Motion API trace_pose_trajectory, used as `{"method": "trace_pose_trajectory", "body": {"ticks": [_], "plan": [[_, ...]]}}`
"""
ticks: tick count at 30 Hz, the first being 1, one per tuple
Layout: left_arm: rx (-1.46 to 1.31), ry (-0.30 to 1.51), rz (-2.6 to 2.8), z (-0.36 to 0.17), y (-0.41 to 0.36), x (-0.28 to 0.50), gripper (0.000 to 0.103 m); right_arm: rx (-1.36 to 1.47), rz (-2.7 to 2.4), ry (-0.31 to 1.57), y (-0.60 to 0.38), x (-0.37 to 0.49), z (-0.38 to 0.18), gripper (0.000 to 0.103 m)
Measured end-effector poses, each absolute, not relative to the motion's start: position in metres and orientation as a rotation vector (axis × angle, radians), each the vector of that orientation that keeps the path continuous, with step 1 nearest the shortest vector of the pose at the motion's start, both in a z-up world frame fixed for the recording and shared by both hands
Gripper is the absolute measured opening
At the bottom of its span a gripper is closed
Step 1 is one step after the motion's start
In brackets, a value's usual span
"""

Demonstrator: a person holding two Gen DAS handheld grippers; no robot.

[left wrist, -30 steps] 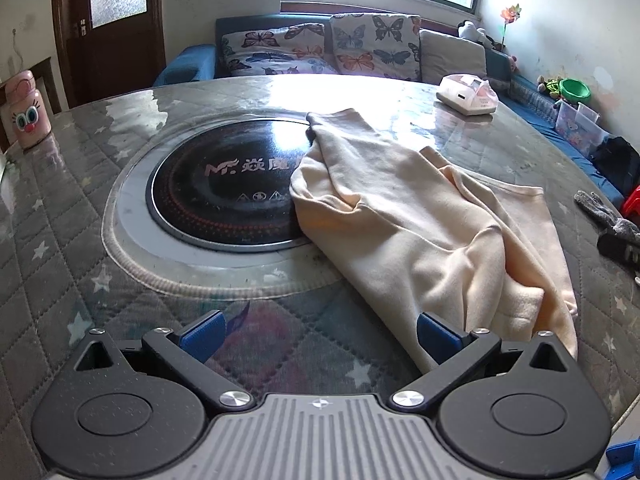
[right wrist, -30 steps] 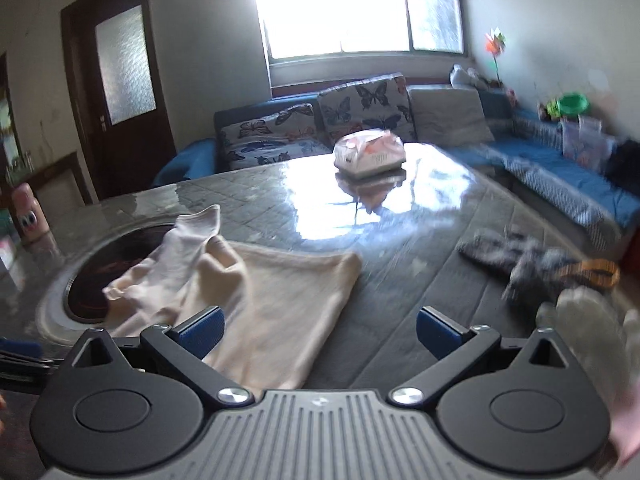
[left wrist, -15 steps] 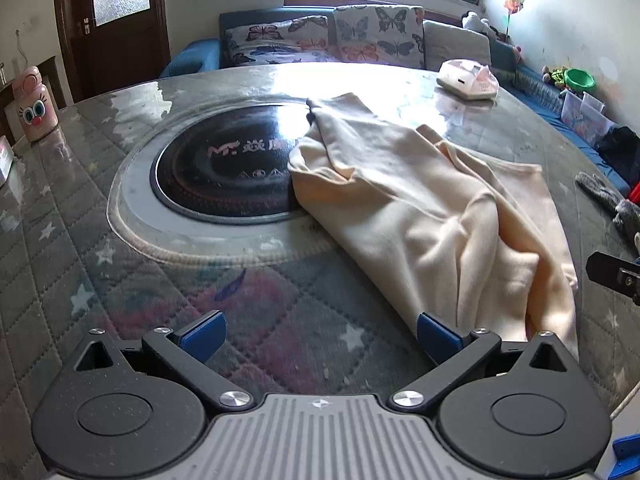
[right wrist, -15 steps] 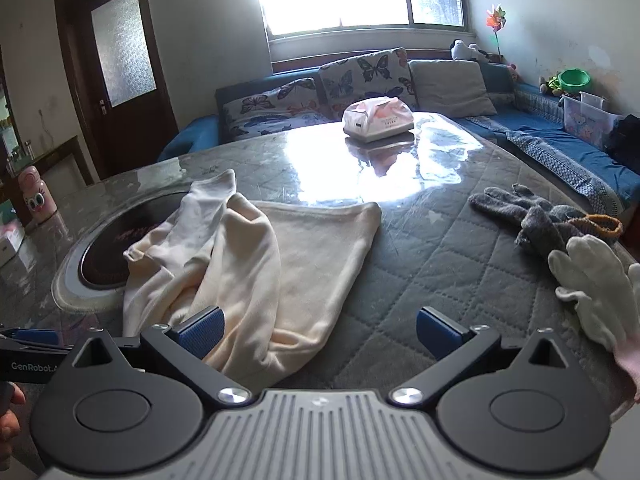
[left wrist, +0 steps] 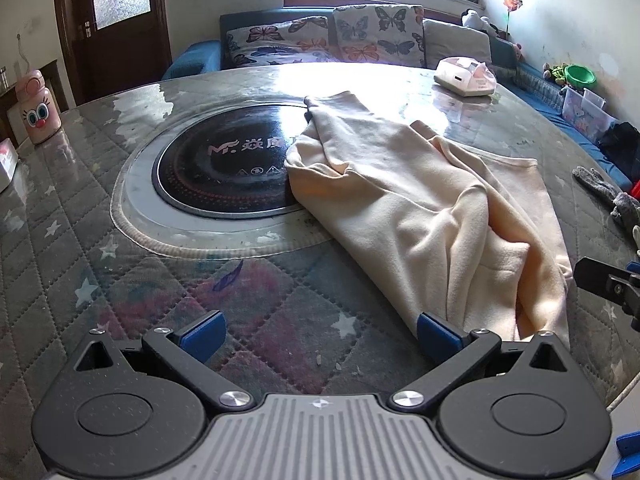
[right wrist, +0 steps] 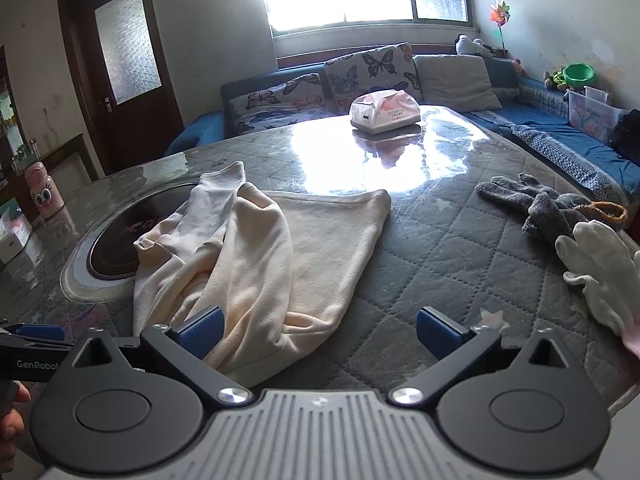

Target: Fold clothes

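Observation:
A cream sweatshirt (left wrist: 432, 204) lies crumpled on the round quilted table (left wrist: 80, 216), one sleeve reaching over the black induction hob (left wrist: 224, 168). The same cream sweatshirt (right wrist: 280, 248) shows in the right wrist view, bunched at its near end. My left gripper (left wrist: 318, 330) hovers open over the table's near edge, its right finger beside the garment's near hem, nothing held. My right gripper (right wrist: 318, 330) is open too, its left finger over the garment's near edge. The tip of the right gripper (left wrist: 608, 284) shows at the right edge of the left wrist view.
A tissue box (right wrist: 384, 114) stands at the table's far side. Grey gloves (right wrist: 540, 204) and a white glove (right wrist: 600, 276) lie at the right edge. A pink cartoon bottle (left wrist: 38, 108) stands far left. A sofa (right wrist: 360, 80) runs behind the table.
Both grippers have drawn back toward the table's near edge and settled. The right view swung left onto the sweatshirt. The garment itself has not moved.

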State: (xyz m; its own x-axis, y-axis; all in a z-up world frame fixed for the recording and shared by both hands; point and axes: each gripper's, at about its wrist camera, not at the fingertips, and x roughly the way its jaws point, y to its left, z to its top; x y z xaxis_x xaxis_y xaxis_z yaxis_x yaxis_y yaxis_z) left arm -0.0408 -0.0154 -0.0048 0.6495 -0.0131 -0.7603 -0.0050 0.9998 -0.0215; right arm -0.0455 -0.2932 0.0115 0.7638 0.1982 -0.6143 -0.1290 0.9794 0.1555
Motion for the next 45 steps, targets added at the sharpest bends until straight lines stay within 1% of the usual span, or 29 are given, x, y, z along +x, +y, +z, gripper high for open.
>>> {"method": "trace_pose_trajectory", "body": {"ticks": [20,45], "plan": [[-0.013,0.895,0.015,-0.008,-0.016,-0.037,0.103,0.103,0.219,0.698,-0.285,-0.044,0.011,0.103],[0.001,0.896,0.023,-0.001,-0.015,-0.012,0.103,0.089,0.240,0.704,-0.276,-0.025,0.014,0.103]]}}
